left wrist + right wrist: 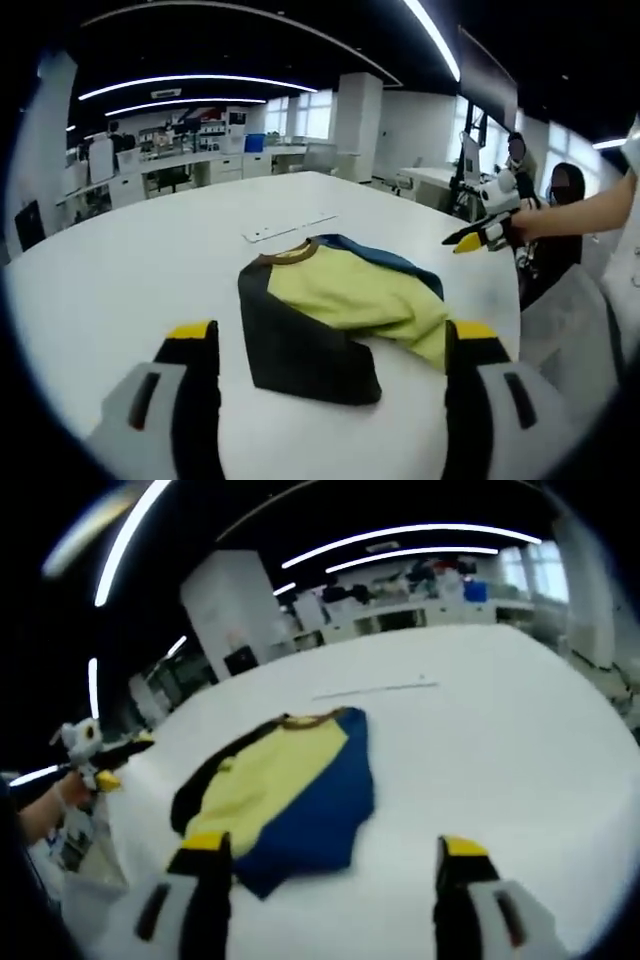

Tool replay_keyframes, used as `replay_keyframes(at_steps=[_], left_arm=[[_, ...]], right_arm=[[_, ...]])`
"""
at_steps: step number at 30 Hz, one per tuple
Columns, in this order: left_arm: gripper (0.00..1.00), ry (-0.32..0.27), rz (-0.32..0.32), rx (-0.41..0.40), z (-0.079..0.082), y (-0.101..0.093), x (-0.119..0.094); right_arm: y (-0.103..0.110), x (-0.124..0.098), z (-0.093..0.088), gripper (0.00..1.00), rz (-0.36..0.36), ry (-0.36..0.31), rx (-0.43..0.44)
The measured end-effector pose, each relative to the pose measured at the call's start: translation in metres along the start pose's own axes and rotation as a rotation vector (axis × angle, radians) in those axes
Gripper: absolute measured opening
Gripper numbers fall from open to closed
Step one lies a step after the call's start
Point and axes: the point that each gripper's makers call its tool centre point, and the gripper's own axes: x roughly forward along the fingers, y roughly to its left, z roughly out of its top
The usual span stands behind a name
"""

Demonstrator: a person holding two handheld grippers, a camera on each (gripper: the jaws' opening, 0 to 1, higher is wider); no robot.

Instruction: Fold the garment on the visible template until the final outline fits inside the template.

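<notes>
lying folded on the white table at the centre of the left gripper view, yellow, black and blue shirt: brown collar toward 12 o'clock, black panel along the 9 o'clock side, yellow panel across the middle, blue edge peeking out at 1 o'clock. hovering above the near table edge at 6 o'clock, left gripper, yellow-tipped jaws spread wide and pinching nothing, shirt between them and just beyond. lying past the collar at 12 o'clock, thin pale template strip, apart from the shirt. reaching in at 3 o'clock, right gripper in a person's hand, above the table edge; cannot tell whether spread or pressed together there.

seen from the right gripper view, same shirt left of centre, blue half toward 5 o'clock, yellow toward 10 o'clock, template line beyond at 12 o'clock. rising at 6 o'clock, right gripper with jaws spread apart, empty, blue hem near the left jaw. entering at 9 o'clock, left gripper, off the table edge.
</notes>
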Motion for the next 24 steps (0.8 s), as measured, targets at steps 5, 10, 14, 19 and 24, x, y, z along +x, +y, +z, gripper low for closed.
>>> replay_keyframes(at_steps=[5,10,14,19,24], left_arm=[[0.9,0.005,-0.009,-0.012,-0.004,-0.002,-0.001],[0.9,0.0,-0.015,-0.016,-0.003,-0.004,0.0],[0.89,-0.006,-0.017,-0.026,-0.003,-0.005,0.0],[0.89,-0.01,-0.013,-0.043,-0.007,-0.003,-0.002],[0.89,-0.008,-0.01,-0.059,-0.011,0.0,-0.005]], right_arm=[[0.008,0.009,-0.02,0.71,0.021,0.044,-0.004],[0.02,0.02,-0.036,0.6,0.05,0.077,0.063],[0.024,0.03,-0.049,0.45,0.066,0.101,0.106],[0.039,0.038,-0.06,0.34,0.095,0.124,0.124],[0.045,0.048,-0.061,0.24,0.098,0.115,0.162]])
